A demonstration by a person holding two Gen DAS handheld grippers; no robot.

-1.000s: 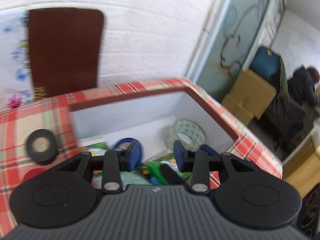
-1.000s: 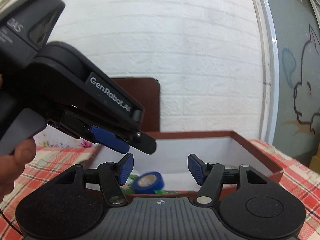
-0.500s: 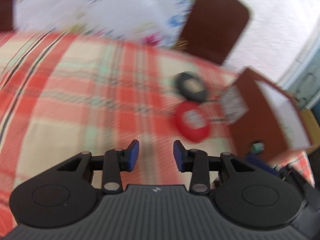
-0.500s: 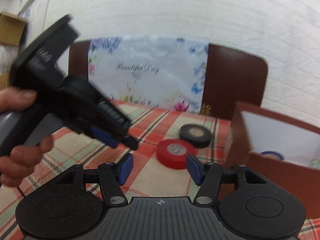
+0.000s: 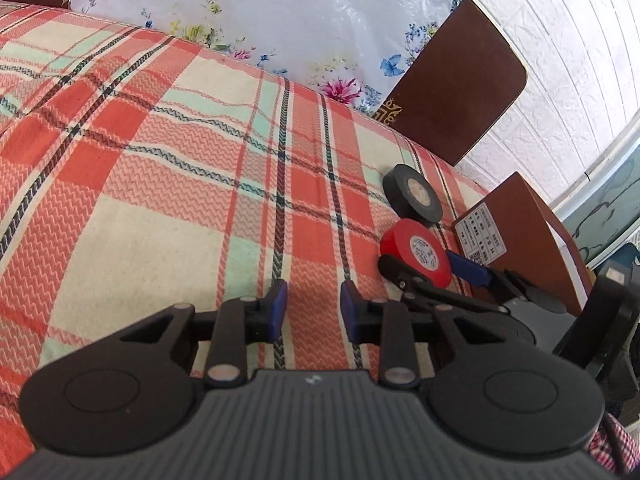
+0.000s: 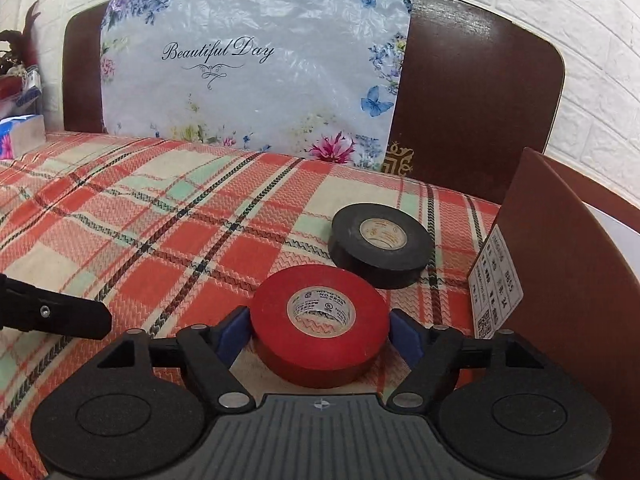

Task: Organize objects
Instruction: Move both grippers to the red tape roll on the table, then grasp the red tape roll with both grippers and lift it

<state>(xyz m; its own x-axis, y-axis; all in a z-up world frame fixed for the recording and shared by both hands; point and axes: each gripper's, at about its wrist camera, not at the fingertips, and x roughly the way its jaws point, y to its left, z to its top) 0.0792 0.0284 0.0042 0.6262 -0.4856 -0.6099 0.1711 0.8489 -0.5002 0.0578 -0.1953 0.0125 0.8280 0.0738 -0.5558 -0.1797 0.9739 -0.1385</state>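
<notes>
A red tape roll [image 6: 322, 312] lies flat on the plaid cloth, just left of the brown box [image 6: 560, 264]. My right gripper [image 6: 318, 330] straddles the roll; its jaws are opening, and the blue pads stand beside the roll's sides without pressing on it. Behind the red roll, a black tape roll [image 6: 382, 246] lies touching it. In the left wrist view, the right gripper [image 5: 424, 266] sits around the red roll [image 5: 416, 248], with the black roll [image 5: 412, 196] and the box [image 5: 516, 224] beyond. My left gripper [image 5: 312, 306] hovers over bare cloth, its jaws narrow and closing on nothing.
A dark brown headboard [image 6: 472, 92] with a flowered plastic sheet [image 6: 248, 72] stands behind the cloth, against a white brick wall. A tissue pack [image 6: 20, 136] sits at the far left. One finger [image 6: 60, 316] of the left gripper reaches in low on the left.
Both grippers swung away from the box opening down to the cloth. The right one came down around the red roll and its jaws widened. The left one's jaws narrowed slightly.
</notes>
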